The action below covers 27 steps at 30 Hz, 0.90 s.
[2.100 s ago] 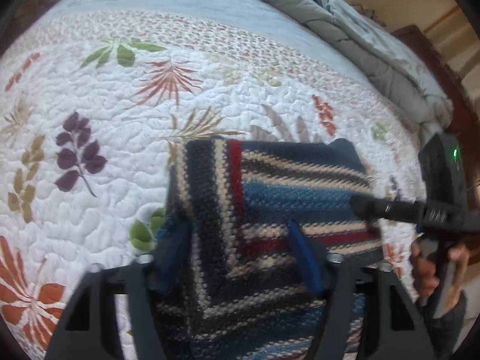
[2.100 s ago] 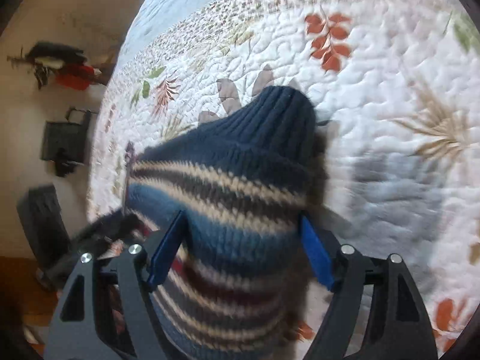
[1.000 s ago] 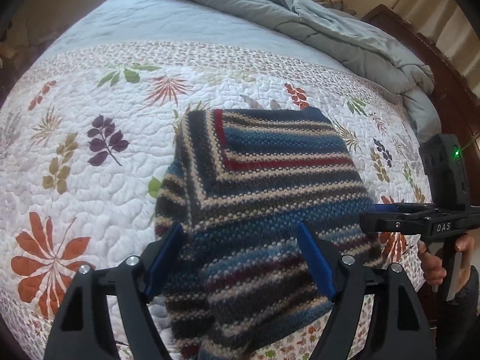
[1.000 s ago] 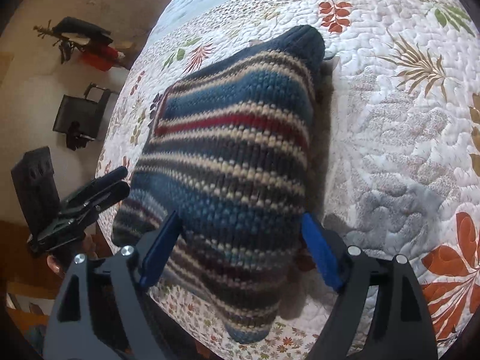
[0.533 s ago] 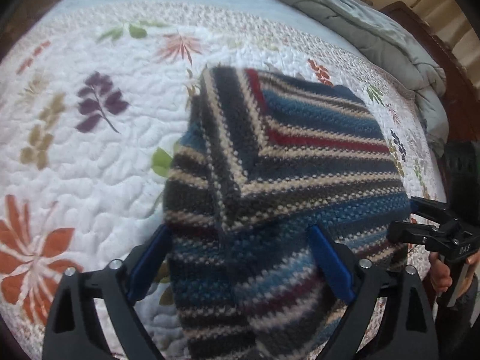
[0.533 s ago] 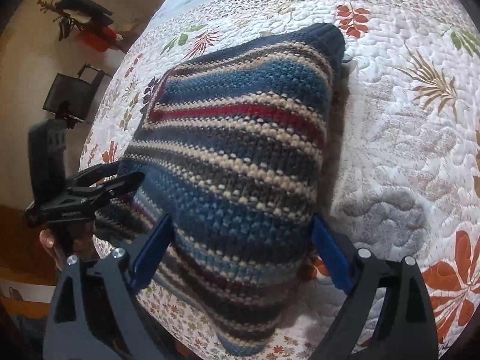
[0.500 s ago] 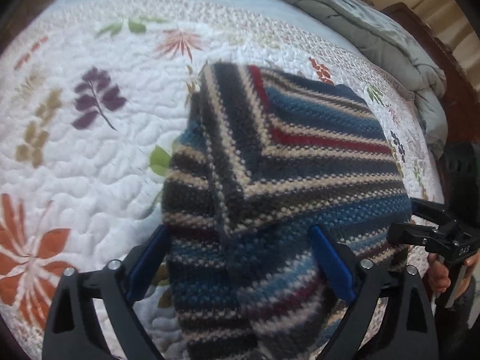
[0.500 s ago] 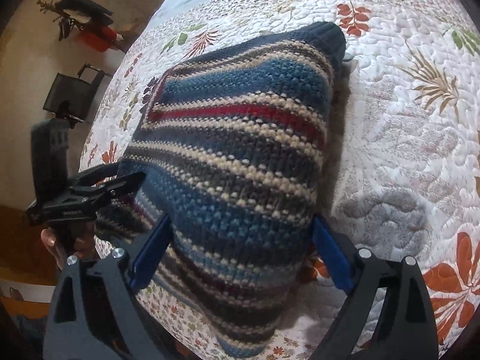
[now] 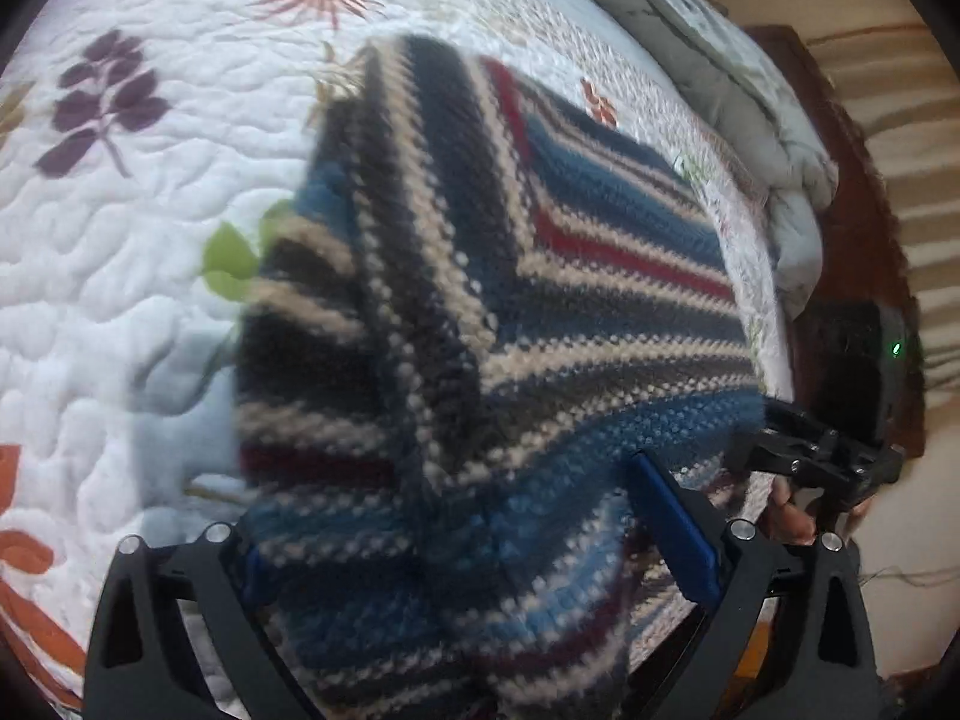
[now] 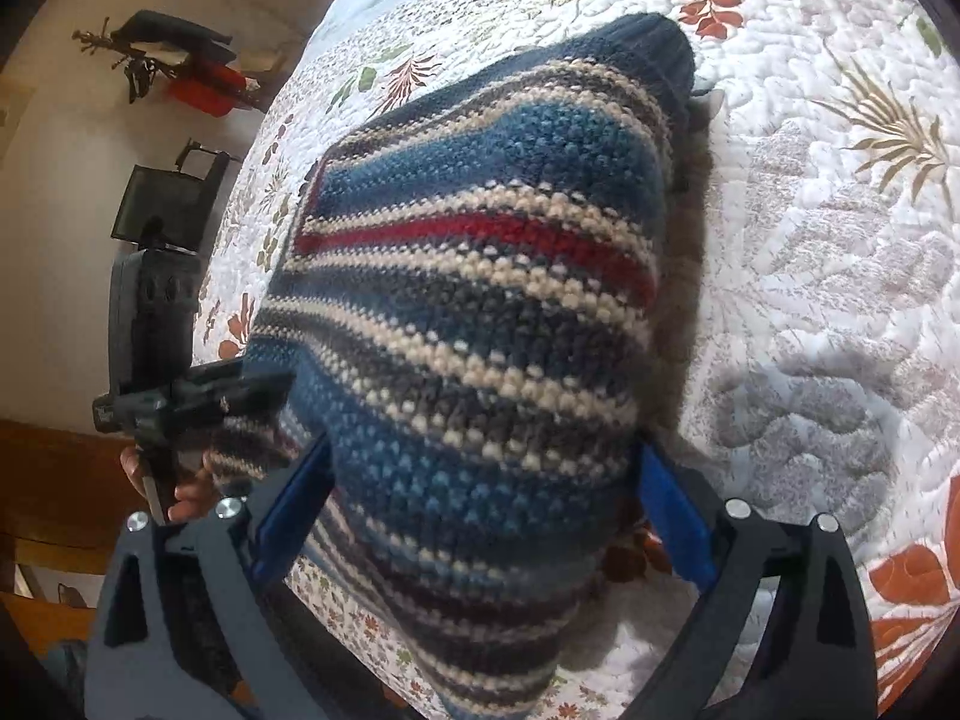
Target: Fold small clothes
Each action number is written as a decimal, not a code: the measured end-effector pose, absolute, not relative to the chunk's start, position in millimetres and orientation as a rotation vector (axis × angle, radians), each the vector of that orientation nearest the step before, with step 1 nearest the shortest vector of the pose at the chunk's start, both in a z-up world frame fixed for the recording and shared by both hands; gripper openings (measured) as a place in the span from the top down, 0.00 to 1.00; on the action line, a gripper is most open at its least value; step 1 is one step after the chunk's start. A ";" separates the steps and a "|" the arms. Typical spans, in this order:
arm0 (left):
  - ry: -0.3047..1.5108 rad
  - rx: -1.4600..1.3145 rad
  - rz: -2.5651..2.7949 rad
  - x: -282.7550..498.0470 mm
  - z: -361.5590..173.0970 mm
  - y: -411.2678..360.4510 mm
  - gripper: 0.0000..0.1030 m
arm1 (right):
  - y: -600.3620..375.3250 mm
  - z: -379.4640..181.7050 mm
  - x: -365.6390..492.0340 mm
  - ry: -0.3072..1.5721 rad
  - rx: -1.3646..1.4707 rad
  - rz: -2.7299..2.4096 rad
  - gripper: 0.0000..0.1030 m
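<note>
The left gripper [image 9: 480, 546] has its left blue pad almost wholly buried behind the striped knitted sweater of blue, cream, grey and red wool [image 9: 510, 312]; only the right pad shows clear. Its jaws stand wide and have just been opening, with the sweater's near fold bunched between them; whether the hidden pad touches the wool cannot be told. This view is blurred at the near folds. The sweater lies folded on the white quilted bedspread with leaf prints [image 9: 120, 228], close to its near edge, part of the knit hanging past that edge out of frame.

The left wrist view alone shows a sleeve folded diagonally across the sweater's body, and a rumpled grey duvet [image 9: 720, 90] at the bed's far right corner. The right wrist view alone shows the ribbed dark blue hem [image 10: 660, 54] and dim furniture by the far wall, too small to name.

The right gripper [image 10: 480, 510] is spread too, jaws just opening, the sweater's near end between its pads, neither visibly pressing.
</note>
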<state>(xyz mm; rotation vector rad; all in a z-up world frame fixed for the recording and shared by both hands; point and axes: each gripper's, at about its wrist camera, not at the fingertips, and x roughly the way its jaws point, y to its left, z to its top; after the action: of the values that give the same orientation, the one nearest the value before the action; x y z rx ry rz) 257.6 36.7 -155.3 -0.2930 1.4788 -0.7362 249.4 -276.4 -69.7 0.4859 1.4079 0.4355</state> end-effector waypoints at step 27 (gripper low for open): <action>1.335 -0.314 -0.806 239.2 -117.5 -31.5 0.50 | -361.1 -17.8 221.8 1.324 0.477 0.334 0.42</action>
<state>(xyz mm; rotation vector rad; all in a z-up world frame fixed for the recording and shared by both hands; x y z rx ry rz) 239.2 -31.5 -117.5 -0.3140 1.3352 -0.8062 221.8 -361.1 -17.8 0.4769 1.3236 0.3336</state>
